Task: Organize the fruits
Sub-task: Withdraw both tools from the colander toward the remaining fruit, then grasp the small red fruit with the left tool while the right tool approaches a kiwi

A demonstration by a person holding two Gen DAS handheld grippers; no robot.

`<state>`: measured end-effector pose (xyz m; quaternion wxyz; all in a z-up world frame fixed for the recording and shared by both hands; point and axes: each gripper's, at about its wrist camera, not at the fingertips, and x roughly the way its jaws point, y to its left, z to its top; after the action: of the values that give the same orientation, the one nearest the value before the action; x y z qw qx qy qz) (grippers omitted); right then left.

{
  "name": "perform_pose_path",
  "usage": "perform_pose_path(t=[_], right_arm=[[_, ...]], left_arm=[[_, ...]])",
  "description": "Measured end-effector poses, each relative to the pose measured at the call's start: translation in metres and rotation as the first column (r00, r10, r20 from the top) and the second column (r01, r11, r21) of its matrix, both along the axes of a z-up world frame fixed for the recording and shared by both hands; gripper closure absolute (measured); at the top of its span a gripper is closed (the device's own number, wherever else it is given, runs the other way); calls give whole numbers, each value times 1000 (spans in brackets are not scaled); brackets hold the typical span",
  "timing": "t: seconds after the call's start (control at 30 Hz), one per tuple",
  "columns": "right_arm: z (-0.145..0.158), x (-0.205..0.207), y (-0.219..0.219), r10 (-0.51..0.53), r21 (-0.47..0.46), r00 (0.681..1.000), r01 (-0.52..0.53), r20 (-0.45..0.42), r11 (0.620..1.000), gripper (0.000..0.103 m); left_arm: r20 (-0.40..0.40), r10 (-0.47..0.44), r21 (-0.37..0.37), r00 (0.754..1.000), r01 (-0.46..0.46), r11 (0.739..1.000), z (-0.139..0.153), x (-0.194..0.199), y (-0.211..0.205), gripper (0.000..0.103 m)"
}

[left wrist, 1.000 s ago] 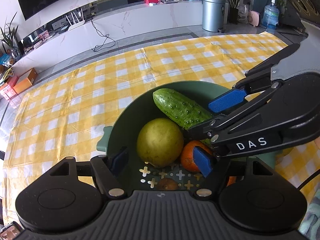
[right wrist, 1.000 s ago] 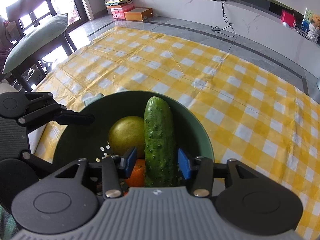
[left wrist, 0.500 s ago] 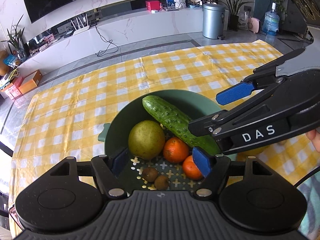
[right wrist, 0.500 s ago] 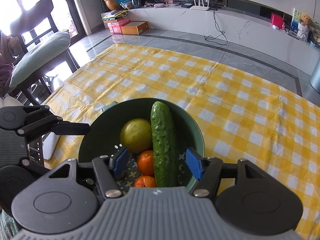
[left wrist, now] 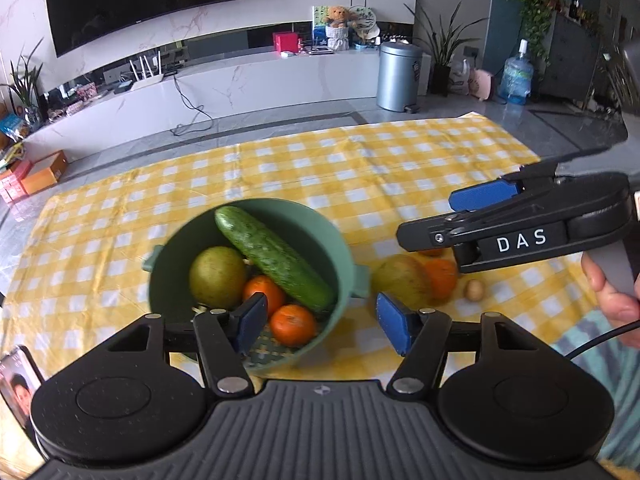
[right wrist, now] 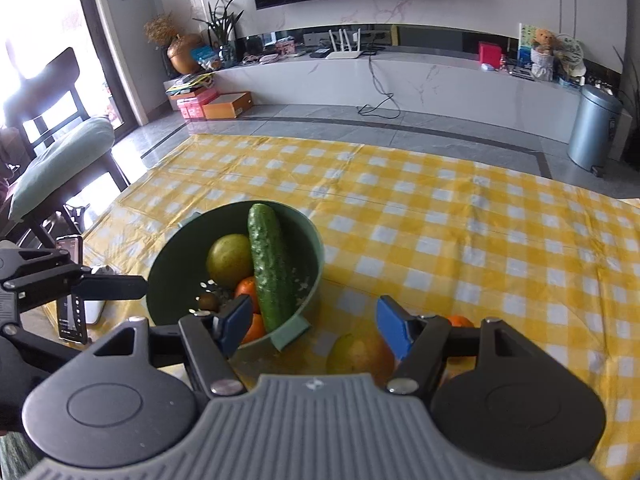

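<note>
A green colander bowl (left wrist: 340, 256) (right wrist: 312, 240) sits on the yellow checked cloth. It holds a cucumber (left wrist: 272, 256) (right wrist: 270, 268), a yellow-green pear (left wrist: 218, 276) (right wrist: 228, 260) and two oranges (left wrist: 292, 324) (right wrist: 246, 288). A small kiwi (right wrist: 208, 301) lies in it too. To the bowl's right lie another pear (left wrist: 400, 280) (right wrist: 358, 354), an orange (left wrist: 440, 276) (right wrist: 460, 321) and a small brown fruit (left wrist: 475, 290). My left gripper (left wrist: 322, 320) is open and empty above the bowl's near rim. My right gripper (right wrist: 312, 326) is open and empty, raised at the right; it also shows in the left wrist view (left wrist: 476, 216).
A phone (right wrist: 72, 288) lies at the table's left edge, also seen in the left wrist view (left wrist: 18, 384). A chair with a cushion (right wrist: 60, 160) stands left of the table. A metal bin (left wrist: 398, 76) and a low white cabinet (left wrist: 240, 92) stand beyond the table.
Both grippers have pulled up and back from the bowl. The cucumber that lay between the right fingers now rests in the bowl. Fruits beside the bowl have come into view.
</note>
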<state>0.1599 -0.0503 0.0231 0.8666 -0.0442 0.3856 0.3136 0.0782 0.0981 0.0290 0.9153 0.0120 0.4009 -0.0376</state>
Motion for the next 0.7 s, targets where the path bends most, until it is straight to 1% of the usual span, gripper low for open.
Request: perform_pose_path(t=[0.13, 0.33, 0.53, 0.7], right_arm=[[-10, -16, -37, -69, 1, 997, 69, 18, 998, 37], [-29, -41, -84, -154, 41, 988, 154, 18, 987, 37], [-50, -64, -110, -231, 78, 972, 229, 27, 970, 37], [-65, -75, -115, -260, 43, 963, 257, 77, 965, 37]], left_arm=[[-4, -20, -49, 1000, 20, 999, -6, -7, -16, 35], [-30, -53, -86, 998, 50, 995, -22, -17, -42, 40], [-84, -86, -103, 993, 77, 992, -43, -23, -61, 46], [-159, -64, -110, 985, 46, 993, -71, -25, -67, 48]])
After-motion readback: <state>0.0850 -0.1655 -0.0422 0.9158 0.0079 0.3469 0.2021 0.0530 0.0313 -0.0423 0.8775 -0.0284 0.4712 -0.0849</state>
